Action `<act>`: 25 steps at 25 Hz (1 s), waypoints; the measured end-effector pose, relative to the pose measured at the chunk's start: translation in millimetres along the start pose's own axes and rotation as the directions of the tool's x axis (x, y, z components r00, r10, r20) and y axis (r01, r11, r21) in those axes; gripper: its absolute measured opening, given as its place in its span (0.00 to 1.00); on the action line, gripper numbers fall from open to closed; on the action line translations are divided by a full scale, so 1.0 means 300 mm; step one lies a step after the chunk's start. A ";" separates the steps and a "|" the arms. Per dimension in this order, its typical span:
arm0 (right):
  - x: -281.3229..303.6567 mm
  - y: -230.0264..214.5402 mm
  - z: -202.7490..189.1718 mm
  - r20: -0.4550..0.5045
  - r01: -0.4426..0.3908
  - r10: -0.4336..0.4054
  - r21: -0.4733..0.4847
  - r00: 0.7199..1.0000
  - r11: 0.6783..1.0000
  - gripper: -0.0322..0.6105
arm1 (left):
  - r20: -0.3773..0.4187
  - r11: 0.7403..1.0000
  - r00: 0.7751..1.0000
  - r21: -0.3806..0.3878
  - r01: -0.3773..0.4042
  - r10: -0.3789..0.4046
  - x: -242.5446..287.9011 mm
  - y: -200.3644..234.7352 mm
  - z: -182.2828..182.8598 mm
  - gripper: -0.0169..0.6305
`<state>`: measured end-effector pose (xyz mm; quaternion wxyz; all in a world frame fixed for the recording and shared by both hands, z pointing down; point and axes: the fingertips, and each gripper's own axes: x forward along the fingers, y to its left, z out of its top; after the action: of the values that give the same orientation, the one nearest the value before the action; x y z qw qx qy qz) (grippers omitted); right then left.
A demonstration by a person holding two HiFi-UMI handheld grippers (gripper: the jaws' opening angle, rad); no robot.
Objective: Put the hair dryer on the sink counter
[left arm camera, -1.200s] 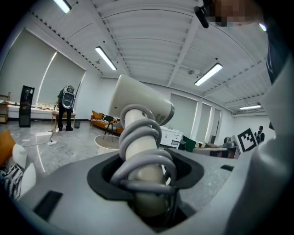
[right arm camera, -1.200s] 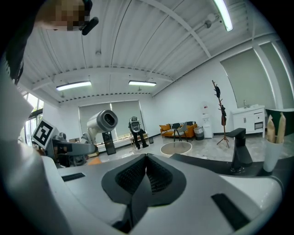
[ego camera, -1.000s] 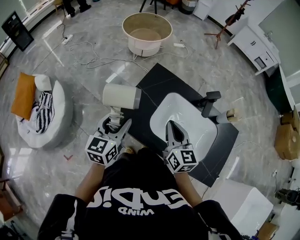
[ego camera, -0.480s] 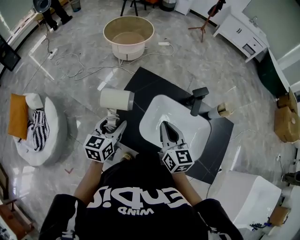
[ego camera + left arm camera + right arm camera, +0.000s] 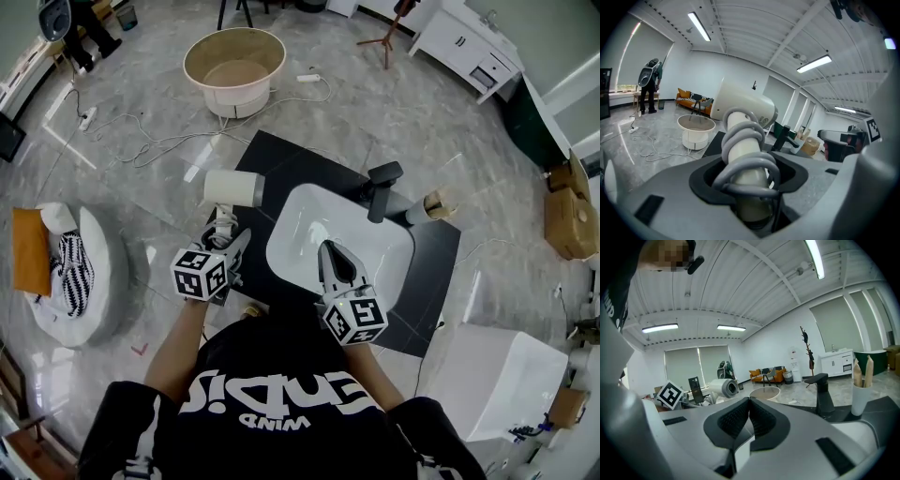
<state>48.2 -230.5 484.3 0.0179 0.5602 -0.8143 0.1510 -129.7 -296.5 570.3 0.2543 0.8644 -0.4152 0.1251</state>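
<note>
head view: the left gripper (image 5: 228, 246) holds the hair dryer (image 5: 232, 187) above the left edge of the sink counter (image 5: 300, 167). the right gripper (image 5: 330, 253) hangs over the counter's white basin (image 5: 375, 246).

left gripper view: jaws clamped on the dryer's handle, wound with its coiled cord (image 5: 746, 140).

right gripper view: jaws pressed together, nothing between them.

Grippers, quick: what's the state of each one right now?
Left gripper: closed on the hair dryer, gripping its cord-wrapped handle.
Right gripper: closed, nothing between its jaws.
</note>
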 end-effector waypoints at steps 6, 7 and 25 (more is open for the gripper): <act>-0.004 -0.029 -0.008 0.000 0.021 -0.021 0.011 1.000 1.000 0.09 | -0.082 1.000 0.997 -0.019 0.000 -0.001 0.103 0.040 -0.077 0.40; -0.004 -0.032 -0.010 -0.001 0.023 -0.023 0.012 1.000 1.000 0.09 | -0.093 1.000 0.996 -0.023 -0.002 0.000 0.116 0.047 -0.090 0.40; 0.026 -0.069 -0.031 -0.029 0.037 -0.037 0.018 0.999 0.999 0.09 | -0.276 0.995 0.961 -0.085 -0.044 0.019 0.268 0.130 -0.252 0.41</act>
<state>63.1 -241.9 499.5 0.0271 0.5731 -0.8020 0.1660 -110.5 -328.5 681.3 0.3464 0.8195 -0.3951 0.2289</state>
